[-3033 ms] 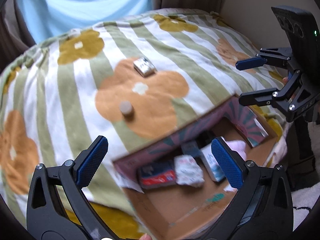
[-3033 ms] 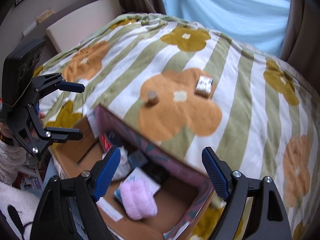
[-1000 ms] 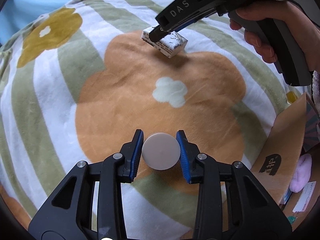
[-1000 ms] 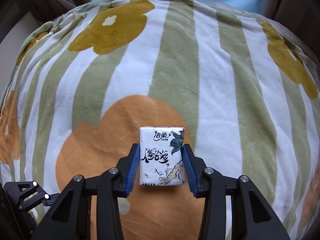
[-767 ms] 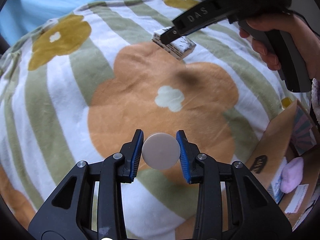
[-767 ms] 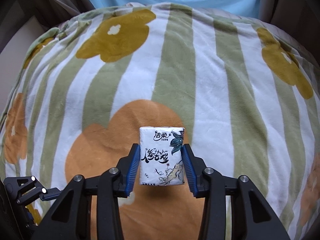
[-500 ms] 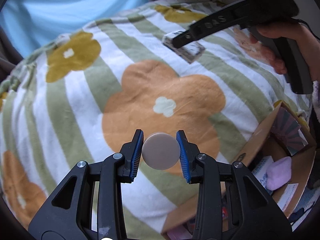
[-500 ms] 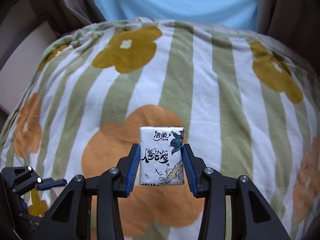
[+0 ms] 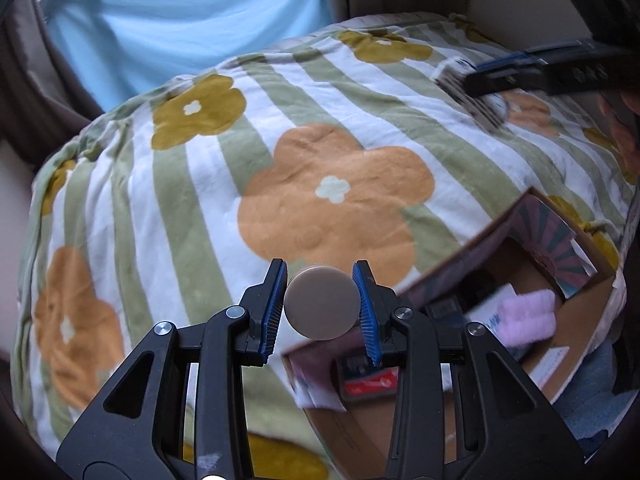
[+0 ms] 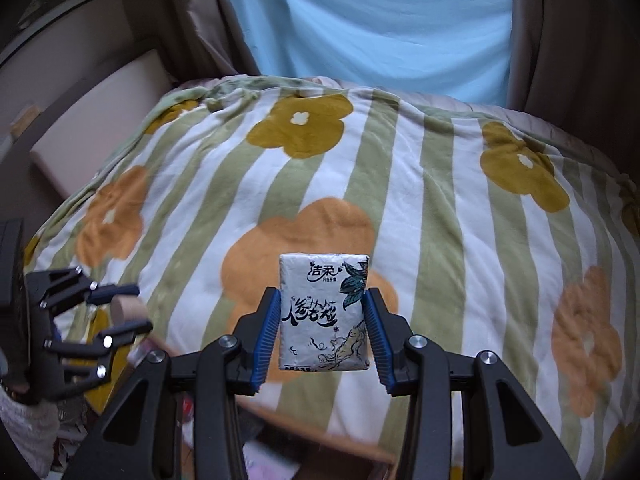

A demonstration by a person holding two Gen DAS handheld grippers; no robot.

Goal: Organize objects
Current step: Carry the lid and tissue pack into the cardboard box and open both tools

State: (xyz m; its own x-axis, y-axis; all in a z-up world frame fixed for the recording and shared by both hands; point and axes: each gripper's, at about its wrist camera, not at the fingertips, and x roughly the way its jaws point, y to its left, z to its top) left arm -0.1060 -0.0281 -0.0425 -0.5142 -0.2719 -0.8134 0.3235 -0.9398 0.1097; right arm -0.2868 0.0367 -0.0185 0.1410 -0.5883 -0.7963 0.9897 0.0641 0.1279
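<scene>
My left gripper [image 9: 322,312] is shut on a small round beige container [image 9: 322,306], held in the air above the near edge of an open cardboard box [image 9: 576,344]. My right gripper [image 10: 322,330] is shut on a white tissue pack [image 10: 323,312] with black writing, held above the flowered blanket [image 10: 440,208]. The right gripper and its pack [image 9: 468,92] show blurred at the upper right of the left wrist view. The left gripper with the container [image 10: 124,310] shows at the left edge of the right wrist view.
The box holds a pink fluffy item [image 9: 528,316], a red packet [image 9: 370,384] and other packs. The blanket [image 9: 200,208] covers a bed. A blue curtain [image 10: 380,28] hangs behind, with a beige headboard or cushion [image 10: 96,120] at the left.
Both grippers have lifted their objects off the blanket and drawn back toward the box. The box has come into the left wrist view.
</scene>
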